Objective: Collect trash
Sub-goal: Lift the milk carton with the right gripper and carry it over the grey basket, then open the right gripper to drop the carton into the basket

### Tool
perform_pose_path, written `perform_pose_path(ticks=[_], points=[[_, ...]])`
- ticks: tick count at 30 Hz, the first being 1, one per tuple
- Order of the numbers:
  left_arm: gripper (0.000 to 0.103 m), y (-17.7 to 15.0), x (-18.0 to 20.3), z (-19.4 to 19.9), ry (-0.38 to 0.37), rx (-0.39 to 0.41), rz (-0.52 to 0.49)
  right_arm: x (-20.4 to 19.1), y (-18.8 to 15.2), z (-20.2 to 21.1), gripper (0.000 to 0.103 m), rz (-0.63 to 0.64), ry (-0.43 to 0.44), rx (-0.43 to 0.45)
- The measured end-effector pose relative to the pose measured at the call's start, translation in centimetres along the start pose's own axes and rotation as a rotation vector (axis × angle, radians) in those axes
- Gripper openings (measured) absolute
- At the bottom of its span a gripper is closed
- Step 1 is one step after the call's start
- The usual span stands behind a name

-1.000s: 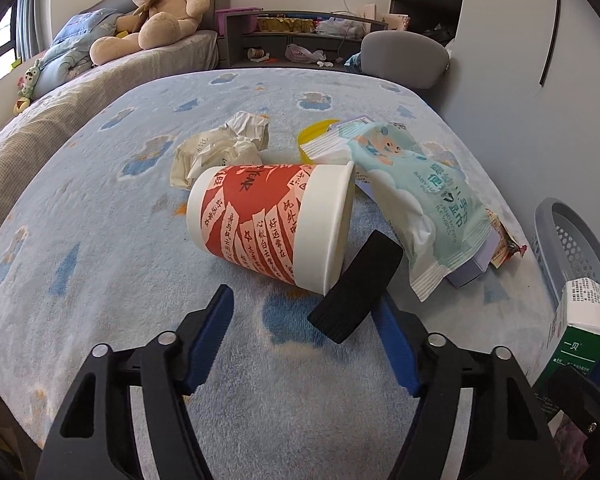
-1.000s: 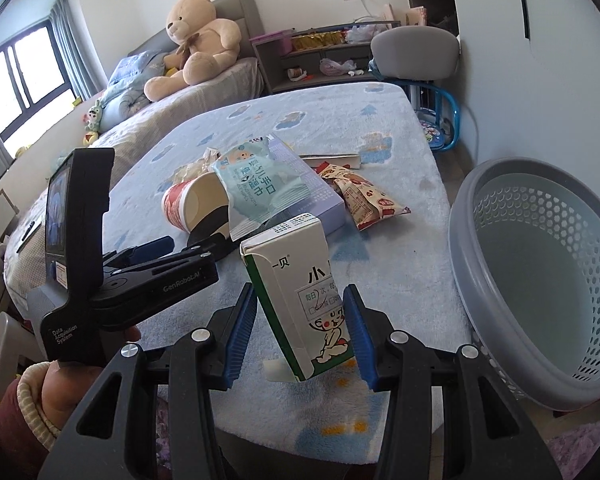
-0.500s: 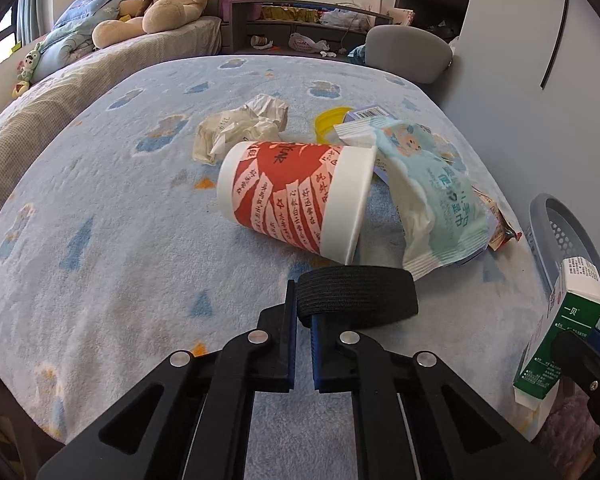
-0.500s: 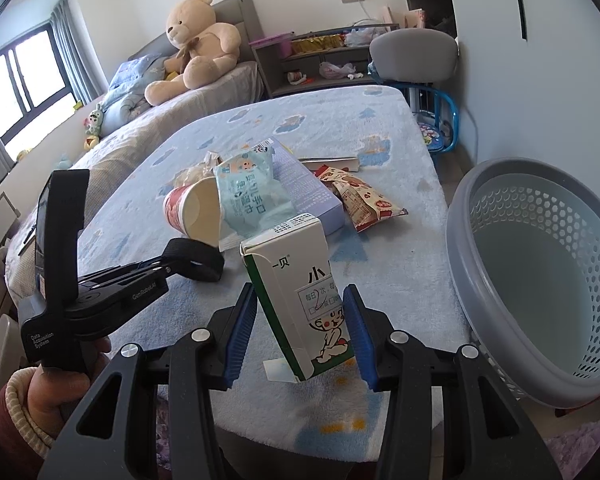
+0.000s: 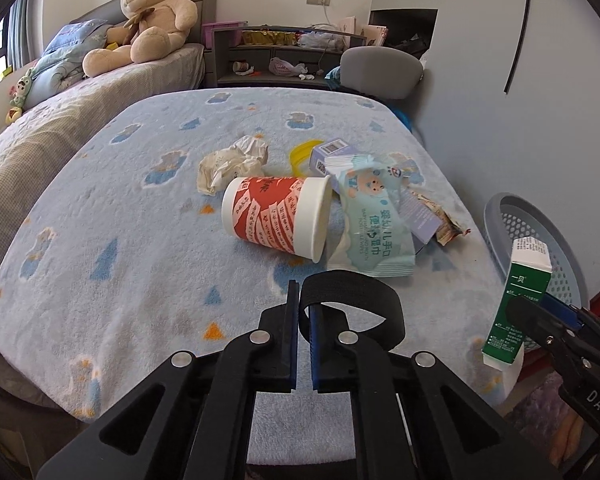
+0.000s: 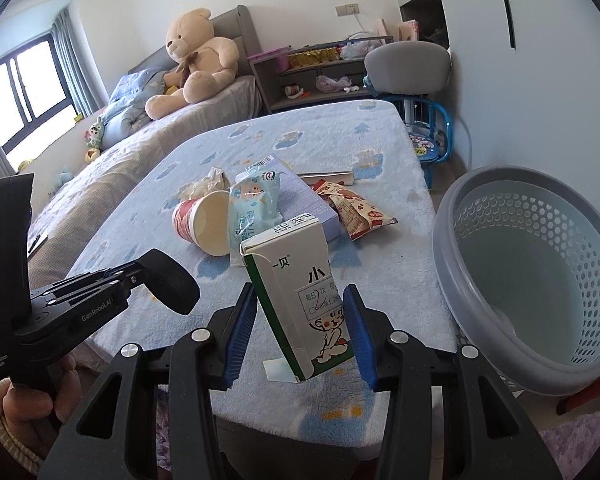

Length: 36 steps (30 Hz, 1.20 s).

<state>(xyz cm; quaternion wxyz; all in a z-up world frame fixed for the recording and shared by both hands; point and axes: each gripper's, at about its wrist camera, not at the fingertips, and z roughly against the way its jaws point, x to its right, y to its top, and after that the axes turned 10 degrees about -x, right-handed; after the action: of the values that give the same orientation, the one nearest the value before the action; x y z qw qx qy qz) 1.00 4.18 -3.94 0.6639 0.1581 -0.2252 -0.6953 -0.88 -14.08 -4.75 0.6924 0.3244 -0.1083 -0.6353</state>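
Observation:
My left gripper [image 5: 304, 292] is shut on a black strap loop [image 5: 352, 308] and holds it above the blue blanket, short of a tipped red-and-white paper cup [image 5: 276, 216]. In the right wrist view the same left gripper [image 6: 140, 272] and black strap loop [image 6: 172, 284] sit at the left. My right gripper [image 6: 300, 294] is shut on a green-and-white milk carton [image 6: 296, 264], held upright and tilted left of the grey basket [image 6: 448, 216]. A pale blue wipes pack [image 5: 372, 224] leans against the cup's mouth.
Crumpled paper [image 5: 232, 160], a yellow lid [image 5: 300, 152], a purple box [image 6: 304, 196] and a snack wrapper [image 6: 356, 212] lie beyond the cup. A teddy bear [image 5: 148, 12] sits on the bed behind. A grey chair [image 5: 380, 68] stands at the far edge.
My left gripper closed on the black strap loop, then rose and drew back from the cup with it. The right gripper and carton stayed put.

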Motion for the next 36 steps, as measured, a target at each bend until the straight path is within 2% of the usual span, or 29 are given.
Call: perform_pose_path(ticks=[11,20,27,36], points=[[0.005,1.4,6.9,1.4,-0.075,0.041,-0.128,3.7,-0.4,2.9,0.044,-0.089,-0.028,0.046],[0.005,2.8,12.8,0.8,-0.126,0.056,-0.221,8.9,-0.7,5.1,0.044,-0.193,-0.110,0.072],[0.005,4.0,17.1,-0.2,-0.156,0.045,-0.265,13.6,-0.3,6.7,0.044,-0.247,-0.203,0.081],[0.005,4.8,22.9,-2.7,-0.187,-0.009,-0.346,18.7,0.0,6.9,0.044,-0.319,-0.281,0.060]])
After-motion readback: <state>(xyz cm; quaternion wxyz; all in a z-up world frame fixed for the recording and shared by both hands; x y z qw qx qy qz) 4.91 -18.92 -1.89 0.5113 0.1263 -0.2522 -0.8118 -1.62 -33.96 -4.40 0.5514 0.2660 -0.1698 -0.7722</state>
